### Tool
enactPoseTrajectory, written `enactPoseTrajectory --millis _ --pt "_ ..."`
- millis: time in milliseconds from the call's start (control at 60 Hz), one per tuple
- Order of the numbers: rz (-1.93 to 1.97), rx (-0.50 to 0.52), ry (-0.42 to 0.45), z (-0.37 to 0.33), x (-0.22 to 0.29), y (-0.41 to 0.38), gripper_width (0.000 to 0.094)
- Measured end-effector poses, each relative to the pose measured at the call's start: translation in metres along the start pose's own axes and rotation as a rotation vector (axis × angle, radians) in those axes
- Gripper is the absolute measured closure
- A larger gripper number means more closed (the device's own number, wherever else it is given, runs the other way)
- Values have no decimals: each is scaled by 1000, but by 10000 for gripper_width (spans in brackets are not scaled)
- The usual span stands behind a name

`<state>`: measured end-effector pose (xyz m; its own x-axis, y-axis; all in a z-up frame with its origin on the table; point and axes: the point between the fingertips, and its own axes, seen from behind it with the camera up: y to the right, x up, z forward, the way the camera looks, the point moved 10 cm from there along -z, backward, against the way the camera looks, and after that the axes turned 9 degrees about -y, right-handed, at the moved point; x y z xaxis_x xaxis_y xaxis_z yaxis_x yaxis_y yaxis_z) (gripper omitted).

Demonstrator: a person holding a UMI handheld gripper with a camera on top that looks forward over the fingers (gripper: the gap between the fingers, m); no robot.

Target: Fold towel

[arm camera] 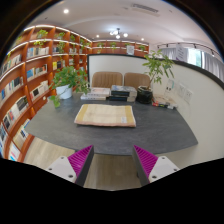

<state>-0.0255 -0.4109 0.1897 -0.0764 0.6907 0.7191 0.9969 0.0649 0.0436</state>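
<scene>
Towel (104,115) sits mid-frame on the table (160,130), looks folded already imo. Gripper (113,162) at bottom center, 2 fingers spread apart, holding nothing. Prob little left.

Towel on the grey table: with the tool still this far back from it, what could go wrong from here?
1. The towel lies beyond the open tool, not between its fingers; shutting early would likely catch nothing.
2. It looks thick or already layered, so the fingers may pinch only the top layer.
3. On the smooth table it might slide rather than fold.
</scene>
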Motion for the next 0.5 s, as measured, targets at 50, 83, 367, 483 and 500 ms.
enactPoseTrajectory --millis 50,83,367,483,500 --pt "-7 19 -22 17 -4 -16 162" --pt "-12 34 -33 28 -4 -26 160" --pt "-51 137 -80 138 45 -115 160" --pt "-63 143 -71 191 86 -149 159" --pt "-67 143 -69 198 92 -154 160"
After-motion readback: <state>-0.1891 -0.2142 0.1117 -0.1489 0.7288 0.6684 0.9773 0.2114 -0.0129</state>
